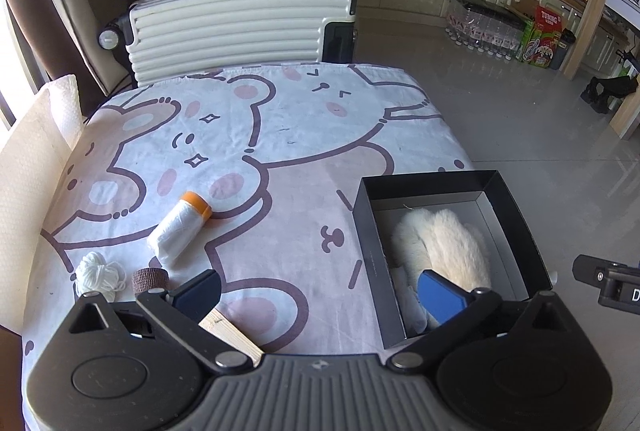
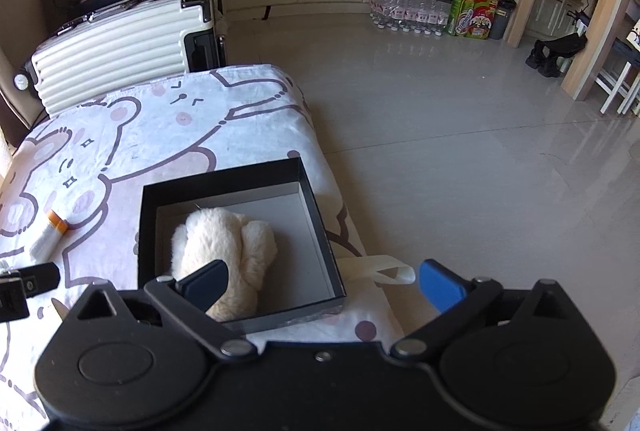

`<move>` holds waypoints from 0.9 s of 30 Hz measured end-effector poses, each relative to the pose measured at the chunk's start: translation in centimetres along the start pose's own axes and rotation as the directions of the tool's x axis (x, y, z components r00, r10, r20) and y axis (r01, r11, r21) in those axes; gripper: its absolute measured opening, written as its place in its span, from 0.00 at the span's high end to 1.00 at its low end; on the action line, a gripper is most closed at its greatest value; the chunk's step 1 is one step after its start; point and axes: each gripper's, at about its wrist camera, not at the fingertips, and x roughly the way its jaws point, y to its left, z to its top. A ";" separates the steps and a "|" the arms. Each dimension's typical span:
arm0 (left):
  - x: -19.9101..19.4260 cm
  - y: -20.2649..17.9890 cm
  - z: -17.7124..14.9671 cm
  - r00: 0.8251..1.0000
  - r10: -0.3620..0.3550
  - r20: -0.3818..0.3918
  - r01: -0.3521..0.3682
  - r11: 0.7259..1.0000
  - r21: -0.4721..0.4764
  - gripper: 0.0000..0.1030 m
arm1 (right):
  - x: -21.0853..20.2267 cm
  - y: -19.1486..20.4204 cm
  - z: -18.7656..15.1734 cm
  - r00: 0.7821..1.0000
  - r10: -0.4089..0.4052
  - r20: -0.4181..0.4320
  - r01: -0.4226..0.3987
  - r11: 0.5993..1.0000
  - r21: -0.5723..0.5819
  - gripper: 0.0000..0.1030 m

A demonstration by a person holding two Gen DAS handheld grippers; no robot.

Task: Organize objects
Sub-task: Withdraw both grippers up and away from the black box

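A black open box sits at the table's right edge with a cream furry plush inside; both show in the right wrist view, box and plush. On the bear-print cloth lie a white plastic roll with an orange cap, a white yarn ball, a small brown roll and a wooden block. My left gripper is open and empty over the table's near edge. My right gripper is open and empty above the box's near right corner.
A white ribbed suitcase stands behind the table. A white paper towel lies at the left edge. A white strap hangs by the box. Grey tiled floor lies to the right, with cabinets, bottled water packs and cartons beyond.
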 end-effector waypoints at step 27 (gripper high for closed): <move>0.6 0.8 -0.1 0.998 0.057 0.010 -0.057 0.998 -0.003 0.00 | 0.5 -0.2 -0.3 1.000 -0.012 -0.011 0.012 1.000 -0.003 0.00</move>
